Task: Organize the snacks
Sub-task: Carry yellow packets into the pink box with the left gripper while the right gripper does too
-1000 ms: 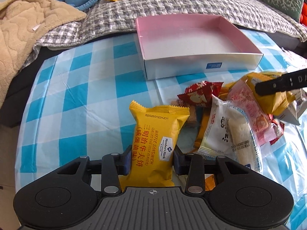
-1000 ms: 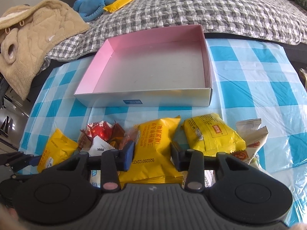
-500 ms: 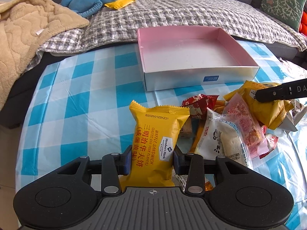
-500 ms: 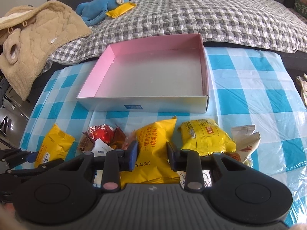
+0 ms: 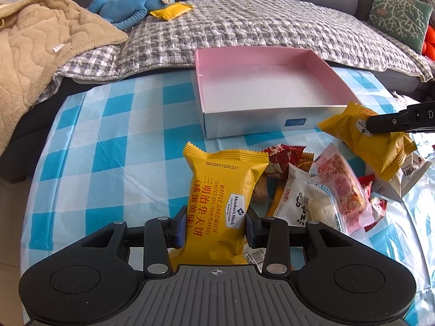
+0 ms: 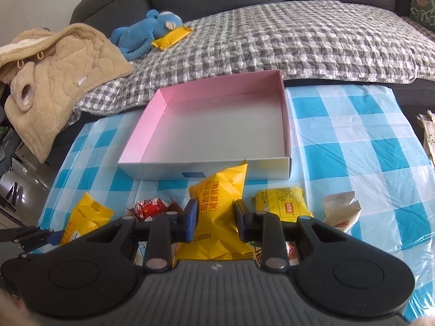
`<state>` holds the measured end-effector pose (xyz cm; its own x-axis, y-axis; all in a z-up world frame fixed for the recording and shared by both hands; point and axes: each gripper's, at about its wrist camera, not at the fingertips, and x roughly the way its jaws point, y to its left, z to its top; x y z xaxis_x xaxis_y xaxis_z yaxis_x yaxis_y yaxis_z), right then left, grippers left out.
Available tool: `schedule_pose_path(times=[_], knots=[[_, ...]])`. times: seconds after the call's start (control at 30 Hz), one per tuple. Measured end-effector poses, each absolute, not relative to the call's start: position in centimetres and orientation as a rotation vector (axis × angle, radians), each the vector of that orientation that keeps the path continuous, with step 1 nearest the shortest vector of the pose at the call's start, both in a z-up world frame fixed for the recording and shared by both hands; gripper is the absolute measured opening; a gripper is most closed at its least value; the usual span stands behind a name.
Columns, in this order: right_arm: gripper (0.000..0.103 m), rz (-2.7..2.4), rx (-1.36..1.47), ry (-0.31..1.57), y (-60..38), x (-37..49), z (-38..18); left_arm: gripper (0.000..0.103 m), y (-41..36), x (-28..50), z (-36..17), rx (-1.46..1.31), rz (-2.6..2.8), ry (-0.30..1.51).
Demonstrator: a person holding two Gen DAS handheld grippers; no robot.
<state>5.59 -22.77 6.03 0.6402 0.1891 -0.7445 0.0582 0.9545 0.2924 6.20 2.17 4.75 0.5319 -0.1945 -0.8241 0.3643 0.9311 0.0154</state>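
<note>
My left gripper (image 5: 216, 224) is shut on a yellow waffle sandwich packet (image 5: 221, 190) and holds it above the checked tablecloth. My right gripper (image 6: 214, 221) is shut on a second yellow waffle sandwich packet (image 6: 220, 206), lifted in front of the box; this packet also shows in the left wrist view (image 5: 367, 144). The empty box (image 5: 261, 95) with pink inner walls sits ahead, also in the right wrist view (image 6: 217, 133). A pile of snacks lies between the grippers: a white bun packet (image 5: 307, 203), a pink bar (image 5: 342, 184), red packets (image 5: 280, 157).
A yellow snack (image 6: 282, 203) and a white wrapper (image 6: 342, 209) lie right of my right gripper. Behind the table is a sofa with a checked quilt (image 6: 272, 43), a tan blanket (image 5: 40, 54), a blue plush toy (image 5: 133, 8) and a green cushion (image 5: 397, 13).
Both grippers have risen with their yellow packets; the right packet has lifted off the pile toward the box's front wall. The box looks farther off.
</note>
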Motion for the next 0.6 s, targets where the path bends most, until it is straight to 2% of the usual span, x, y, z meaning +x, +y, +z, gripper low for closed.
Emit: schedule_pose_path(times=[0.37, 0.6], knots=[[0.026, 0.043, 0.353, 0.823, -24.4, 5.6, 7.2, 0.037, 1.3, 7.6, 6.7, 0.131, -0.342, 0.906], [0.026, 0.028, 0.376, 0.768, -25.5, 7.0, 7.6, 0.037, -0.4, 11.2, 8.0, 0.064, -0.349, 0.859]])
